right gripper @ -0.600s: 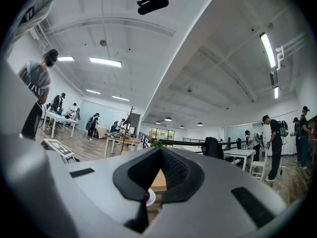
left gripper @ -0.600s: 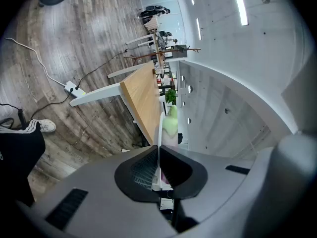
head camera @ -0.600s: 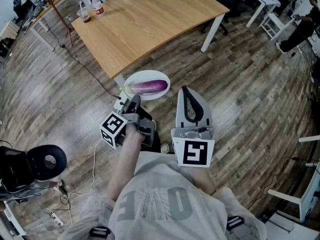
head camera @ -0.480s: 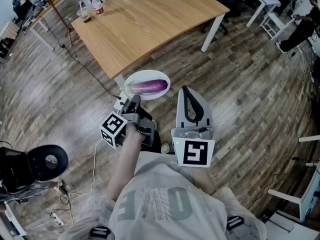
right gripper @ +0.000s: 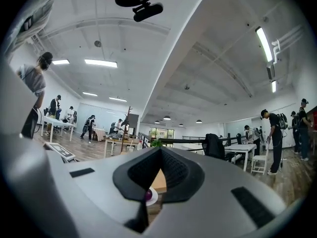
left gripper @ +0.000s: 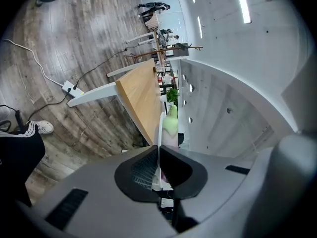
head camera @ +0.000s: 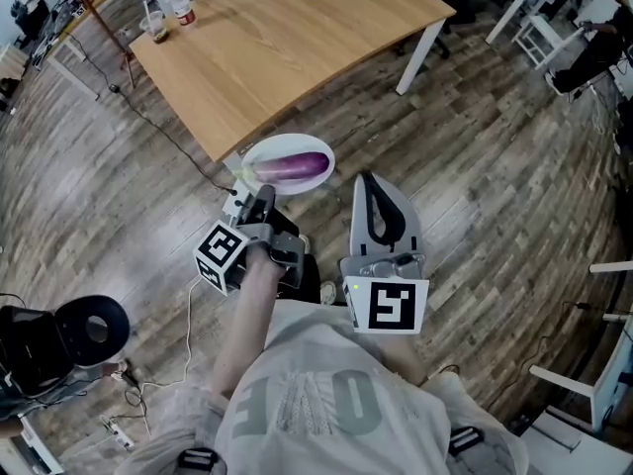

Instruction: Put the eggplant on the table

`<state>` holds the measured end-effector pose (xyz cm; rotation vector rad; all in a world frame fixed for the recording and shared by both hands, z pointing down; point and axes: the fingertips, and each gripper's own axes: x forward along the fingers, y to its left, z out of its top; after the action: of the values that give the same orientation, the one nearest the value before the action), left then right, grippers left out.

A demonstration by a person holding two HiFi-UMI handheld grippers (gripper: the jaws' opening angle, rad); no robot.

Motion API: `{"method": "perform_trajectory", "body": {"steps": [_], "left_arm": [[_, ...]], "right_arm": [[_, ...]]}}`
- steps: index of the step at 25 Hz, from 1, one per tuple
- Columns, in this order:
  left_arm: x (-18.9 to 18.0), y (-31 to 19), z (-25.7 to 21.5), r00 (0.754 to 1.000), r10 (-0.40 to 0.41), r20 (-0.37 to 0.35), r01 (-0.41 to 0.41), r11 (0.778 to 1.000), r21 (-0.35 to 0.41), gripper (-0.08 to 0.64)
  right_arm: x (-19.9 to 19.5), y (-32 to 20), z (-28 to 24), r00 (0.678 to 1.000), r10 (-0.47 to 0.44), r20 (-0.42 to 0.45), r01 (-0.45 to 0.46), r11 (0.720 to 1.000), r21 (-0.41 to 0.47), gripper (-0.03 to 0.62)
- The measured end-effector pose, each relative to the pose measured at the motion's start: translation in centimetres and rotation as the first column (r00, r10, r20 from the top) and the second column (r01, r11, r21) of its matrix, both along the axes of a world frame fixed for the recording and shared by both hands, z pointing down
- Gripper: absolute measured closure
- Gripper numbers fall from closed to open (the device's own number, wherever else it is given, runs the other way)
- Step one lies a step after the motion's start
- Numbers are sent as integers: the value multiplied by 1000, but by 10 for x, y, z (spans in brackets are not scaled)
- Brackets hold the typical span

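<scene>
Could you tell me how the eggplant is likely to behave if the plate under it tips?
The eggplant looks rounded and glossy, so it would probably roll or slide across the smooth plate. The left gripper pinches only the rim, so the eggplant's weight may tilt the plate.

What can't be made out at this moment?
- Left gripper view: eggplant mostly hidden behind a jaw; plate seen only edge-on.
- Right gripper view: the eggplant is only a tiny purple spot past the jaws.
- Head view: bottle label too small to read.
</scene>
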<state>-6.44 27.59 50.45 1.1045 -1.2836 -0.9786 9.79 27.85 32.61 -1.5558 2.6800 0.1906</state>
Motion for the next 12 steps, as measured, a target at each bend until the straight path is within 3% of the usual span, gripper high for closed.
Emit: {"method": "perform_trajectory", "body": {"steps": [12], "left_arm": [[-59, -99, -16, 1000, -6, -3, 6, 1000, 30, 542]], "right_arm": [[-53, -104, -5, 999, 12, -39, -12, 1000, -12, 574]]}}
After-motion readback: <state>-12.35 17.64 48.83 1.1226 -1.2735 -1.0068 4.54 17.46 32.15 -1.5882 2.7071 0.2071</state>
